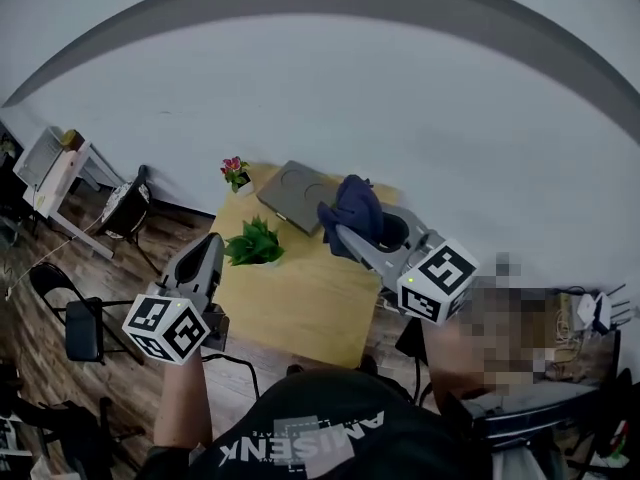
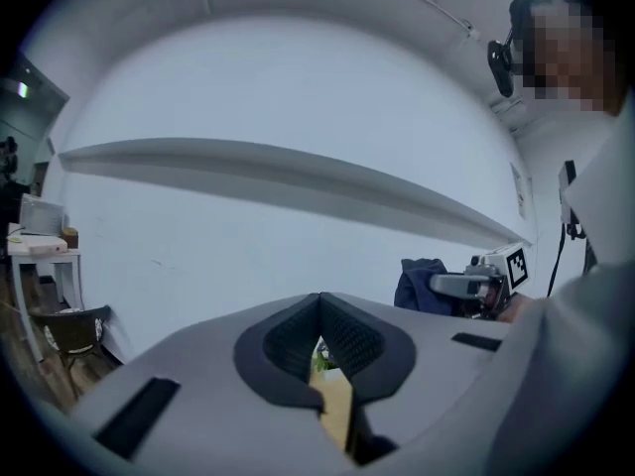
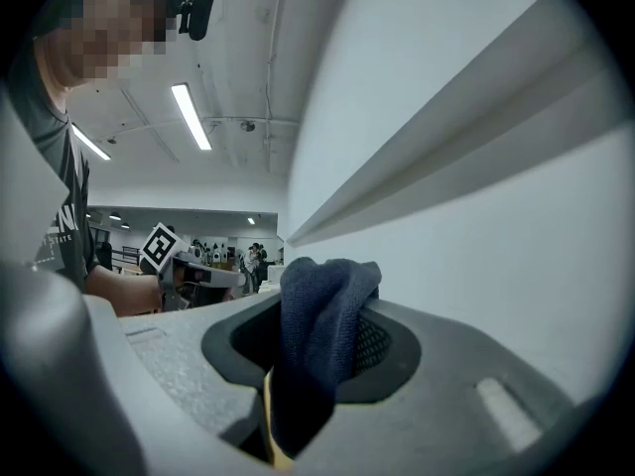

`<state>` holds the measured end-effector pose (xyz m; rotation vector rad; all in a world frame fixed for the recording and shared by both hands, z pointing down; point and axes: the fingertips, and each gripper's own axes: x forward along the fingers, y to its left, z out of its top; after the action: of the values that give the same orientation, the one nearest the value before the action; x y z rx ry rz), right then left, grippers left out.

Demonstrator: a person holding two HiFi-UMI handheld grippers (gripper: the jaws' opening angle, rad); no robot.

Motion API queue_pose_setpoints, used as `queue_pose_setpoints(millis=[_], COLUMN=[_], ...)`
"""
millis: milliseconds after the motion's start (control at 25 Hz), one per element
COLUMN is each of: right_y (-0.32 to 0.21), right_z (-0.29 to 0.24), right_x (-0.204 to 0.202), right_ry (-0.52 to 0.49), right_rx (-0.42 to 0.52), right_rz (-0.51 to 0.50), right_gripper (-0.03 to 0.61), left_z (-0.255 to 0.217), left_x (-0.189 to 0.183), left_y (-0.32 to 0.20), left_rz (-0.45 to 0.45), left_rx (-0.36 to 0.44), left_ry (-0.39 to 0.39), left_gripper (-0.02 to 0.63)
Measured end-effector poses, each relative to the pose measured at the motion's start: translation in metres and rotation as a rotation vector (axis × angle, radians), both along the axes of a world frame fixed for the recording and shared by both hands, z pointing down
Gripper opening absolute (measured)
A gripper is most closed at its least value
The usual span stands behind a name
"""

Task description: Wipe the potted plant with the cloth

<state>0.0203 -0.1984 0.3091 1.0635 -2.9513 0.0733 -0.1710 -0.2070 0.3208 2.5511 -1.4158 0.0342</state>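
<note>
Two grippers were held above the table (image 1: pixel 300 313): the left gripper (image 1: pixel 207 246) closed on nothing, the right gripper (image 1: pixel 338 232) clamped on the cloth (image 1: pixel 356 206). The potted plant (image 1: pixel 253 243) was seen on the table, untouched. Wiping was judged not begun; the cloth would need lowering onto its leaves.

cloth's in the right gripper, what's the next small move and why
Probably bring the right gripper down and left toward the green potted plant: its jaws already clamp the blue cloth, which is held above the table, apart from it.
</note>
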Motion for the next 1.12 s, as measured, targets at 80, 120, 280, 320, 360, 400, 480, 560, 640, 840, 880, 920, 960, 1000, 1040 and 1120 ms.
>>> queue_pose_setpoints(millis=[80,120,280,320,360,400,480,560,640,840,880,920,960,1000,1040,1120], right_y=[0.0,0.0,0.0,0.001,0.003,0.004,0.006,0.007,0.008,0.011,0.011,0.012,0.012,0.013,0.013,0.015], right_z=[-0.003,-0.005,-0.008,-0.008,-0.007,-0.005,-0.004,-0.003,-0.001,0.0,-0.001,0.0,0.0,0.001,0.001,0.002], right_x=[0.0,-0.001,-0.003,-0.004,-0.006,-0.007,-0.009,-0.01,-0.011,-0.01,-0.01,-0.011,-0.012,-0.013,-0.014,-0.015], right_ry=[-0.015,-0.017,0.007,0.023,0.039,0.053,0.058,0.04,0.037,0.035,0.035,0.036,0.037,0.039,0.041,0.045], right_rx=[-0.005,-0.005,0.008,0.013,0.017,0.02,0.015,-0.005,-0.017,-0.019,-0.019,-0.019,-0.02,-0.021,-0.022,-0.026], right_rz=[-0.012,-0.017,-0.017,-0.014,-0.01,-0.007,-0.006,-0.007,-0.006,0.009,0.013,0.016,0.017,0.018,0.018,0.019], right_gripper=[0.129,0.129,0.129,0.129,0.128,0.127,0.127,0.126,0.126,0.126,0.126,0.126,0.127,0.127,0.127,0.126], left_z=[-0.014,-0.019,-0.025,-0.024,-0.024,-0.024,-0.023,-0.023,-0.024,-0.024,-0.024,-0.024,-0.023,-0.023,-0.022,-0.022], left_x=[0.001,0.001,-0.001,0.001,0.002,0.002,0.0,-0.003,-0.006,-0.007,-0.007,-0.007,-0.008,-0.009,-0.01,-0.014], left_y=[0.009,0.013,0.018,0.019,0.021,0.022,0.025,0.026,0.025,0.027,0.028,0.029,0.03,0.03,0.031,0.032], left_rz=[-0.019,-0.028,-0.068,-0.071,-0.075,-0.085,-0.105,-0.109,-0.109,-0.1,-0.097,-0.093,-0.091,-0.092,-0.098,-0.123], left_rx=[0.002,0.008,0.062,0.07,0.078,0.085,0.089,0.081,0.077,0.079,0.077,0.074,0.072,0.071,0.073,0.077], left_ry=[-0.005,-0.02,-0.134,-0.154,-0.17,-0.18,-0.17,-0.134,-0.117,-0.096,-0.088,-0.077,-0.067,-0.064,-0.067,-0.083], left_gripper=[0.002,0.002,0.002,0.002,0.002,0.002,0.002,0.002,0.002,0.002,0.002,0.002,0.002,0.002,0.002,0.002])
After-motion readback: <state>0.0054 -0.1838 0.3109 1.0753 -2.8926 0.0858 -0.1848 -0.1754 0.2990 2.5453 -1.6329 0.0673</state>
